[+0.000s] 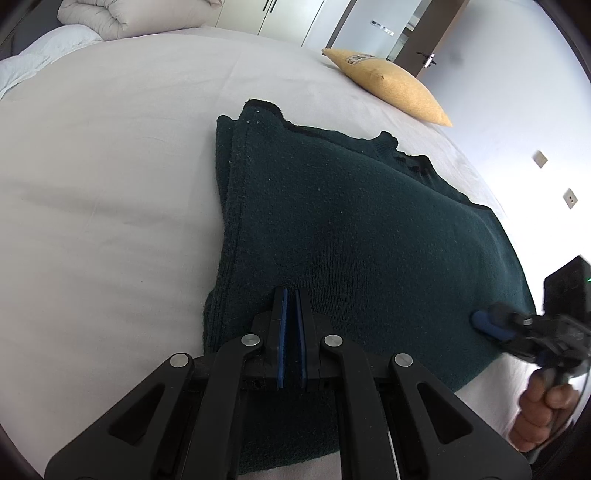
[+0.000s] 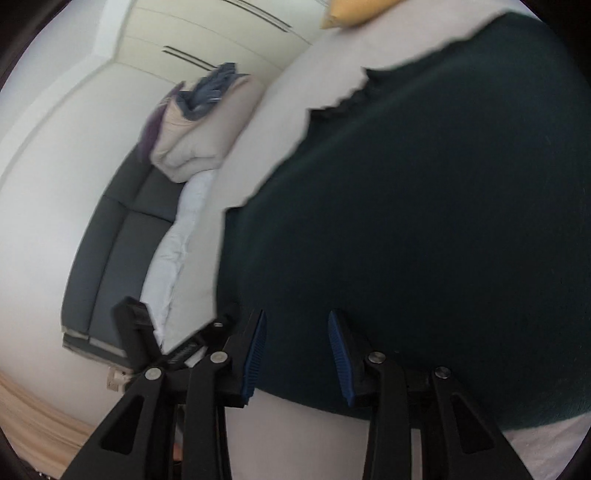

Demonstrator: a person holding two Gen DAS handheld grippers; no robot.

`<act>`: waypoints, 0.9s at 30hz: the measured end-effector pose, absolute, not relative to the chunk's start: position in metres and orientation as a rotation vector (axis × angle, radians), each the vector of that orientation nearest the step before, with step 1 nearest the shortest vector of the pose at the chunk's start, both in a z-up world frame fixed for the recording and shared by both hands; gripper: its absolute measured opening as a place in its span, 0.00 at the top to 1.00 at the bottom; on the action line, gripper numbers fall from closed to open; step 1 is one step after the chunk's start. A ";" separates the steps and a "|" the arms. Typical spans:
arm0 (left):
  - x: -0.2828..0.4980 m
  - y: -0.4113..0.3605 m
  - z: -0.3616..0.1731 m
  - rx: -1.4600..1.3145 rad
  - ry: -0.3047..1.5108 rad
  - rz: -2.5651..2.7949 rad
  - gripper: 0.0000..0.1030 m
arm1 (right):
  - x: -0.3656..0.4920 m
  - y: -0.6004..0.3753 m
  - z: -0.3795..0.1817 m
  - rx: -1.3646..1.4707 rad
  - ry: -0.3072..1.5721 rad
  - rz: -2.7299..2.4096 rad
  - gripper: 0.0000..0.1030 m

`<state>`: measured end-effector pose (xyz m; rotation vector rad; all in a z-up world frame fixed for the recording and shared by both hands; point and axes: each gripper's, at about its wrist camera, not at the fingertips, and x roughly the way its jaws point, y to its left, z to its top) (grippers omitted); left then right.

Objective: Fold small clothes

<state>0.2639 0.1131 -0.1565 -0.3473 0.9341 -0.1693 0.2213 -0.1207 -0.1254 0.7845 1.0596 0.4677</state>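
A dark green knitted sweater [image 1: 351, 229] lies folded flat on the pale bed sheet [image 1: 110, 184], its collar toward the far right edge. My left gripper [image 1: 291, 293] is shut, its tips resting on the sweater's near left part; no fabric shows between the blue pads. In the left wrist view my right gripper [image 1: 480, 319] sits low at the sweater's right side, held by a hand [image 1: 546, 406]. Its own view is blurred: the right gripper [image 2: 296, 314] stands open over the sweater [image 2: 424, 203], near the hem, and the pads do not press on the fabric.
A yellow pillow [image 1: 391, 85] lies at the far right of the bed. A folded beige duvet [image 1: 122, 14] and a white quilt [image 1: 37, 62] are piled at the far left. A grey padded headboard [image 2: 110, 240] runs along the bed's end. Wardrobe doors and a room door stand behind.
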 end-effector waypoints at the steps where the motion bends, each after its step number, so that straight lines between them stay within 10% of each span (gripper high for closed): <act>1: 0.264 0.114 -0.157 -0.353 0.934 -0.173 0.94 | 0.223 -0.130 -0.126 0.807 1.049 0.443 0.78; 9: 0.255 0.134 -0.156 -0.489 0.931 -0.218 0.94 | 0.185 -0.263 -0.109 0.925 0.873 0.083 0.80; 13: 0.228 0.155 -0.144 -0.568 0.924 -0.172 0.94 | 0.146 -0.290 -0.079 0.917 0.788 0.001 0.47; 17: 0.203 0.175 -0.139 -0.716 0.913 -0.170 0.91 | 0.125 -0.275 -0.059 0.907 0.755 0.078 0.46; 20: 0.187 0.183 -0.144 -0.878 0.901 -0.176 0.47 | 0.123 -0.252 -0.052 0.897 0.752 0.148 0.46; 21: 0.182 0.184 -0.147 -0.924 0.896 -0.168 0.17 | 0.125 -0.243 -0.049 0.895 0.756 0.170 0.46; 27: 0.197 0.198 -0.158 -1.043 0.895 -0.255 0.14 | 0.137 -0.203 -0.047 0.880 0.779 0.265 0.46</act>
